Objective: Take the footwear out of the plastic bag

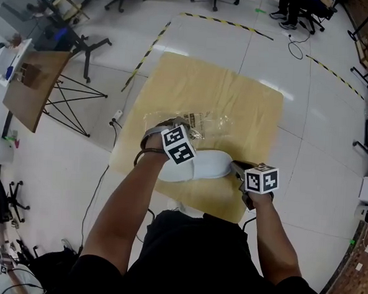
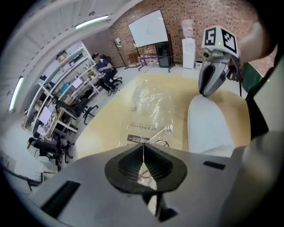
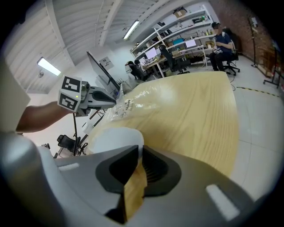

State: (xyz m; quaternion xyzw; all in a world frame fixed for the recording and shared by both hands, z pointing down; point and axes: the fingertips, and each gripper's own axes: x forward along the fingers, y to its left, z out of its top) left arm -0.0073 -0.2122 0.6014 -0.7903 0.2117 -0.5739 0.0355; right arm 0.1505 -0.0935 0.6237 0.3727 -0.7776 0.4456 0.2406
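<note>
Head view: a person leans over a pale wooden table [image 1: 248,110] with 1 pair of tongs in each hand; the white footwear [image 1: 204,165] lies on the near part of the table, just this side of the clear plastic bag [image 1: 201,121], which looks flat and empty; the left tongs [image 1: 171,127] sit at the bag's near edge, the right tongs [image 1: 235,168] at the footwear's right end.

Left gripper view: the left tongs [image 2: 143,148] are closed to a hairline, with a thin fold of the bag's film nipped between the pads; the rest of the bag [image 2: 148,106] trails away over the table; the footwear [image 2: 208,128] lies beside it, outside the film as far as can be seen.

Right gripper view: the right tongs [image 3: 140,153] are nearly closed, only a narrow slit between them, and appear to pinch the footwear's thin rim at their tips; bare table shows through the slit lower down; across the table the left tongs [image 3: 113,101] hold up 1 edge of the bag.

The step in hand looks like the parting of bag and footwear, close to done; the next move likely calls for the left tongs to draw the limp film clear while the right tongs hold the footwear in place, then for both to let go.
</note>
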